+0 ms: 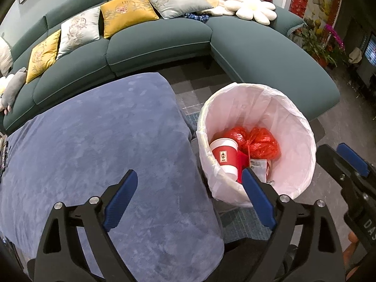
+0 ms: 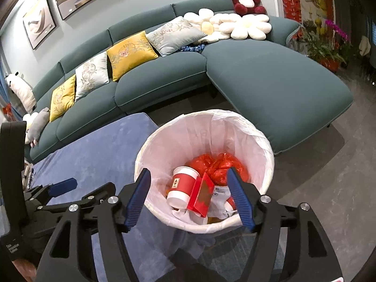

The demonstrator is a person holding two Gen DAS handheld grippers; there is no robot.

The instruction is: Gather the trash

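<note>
A white-lined trash bin (image 1: 293, 122) (image 2: 263, 145) stands on the floor beside the blue-covered table (image 1: 105, 141) (image 2: 98, 145). Inside lie a red and white paper cup (image 1: 224, 155) (image 2: 182, 185), a red crumpled plastic bag (image 1: 256, 142) (image 2: 221, 164), a red carton (image 2: 202, 193) and a white wrapper (image 1: 258, 164) (image 2: 219, 196). My left gripper (image 1: 190, 185) is open and empty over the table's right edge next to the bin. My right gripper (image 2: 188, 183) is open and empty just above the bin's near rim. Each gripper also shows at the edge of the other's view (image 1: 350, 162) (image 2: 63, 185).
A teal sectional sofa (image 1: 164, 47) (image 2: 270, 82) with yellow and grey cushions, flower pillows and plush toys runs behind the table and bin. Potted flowers (image 2: 329, 44) stand at the far right. Grey floor (image 2: 329, 199) lies to the right of the bin.
</note>
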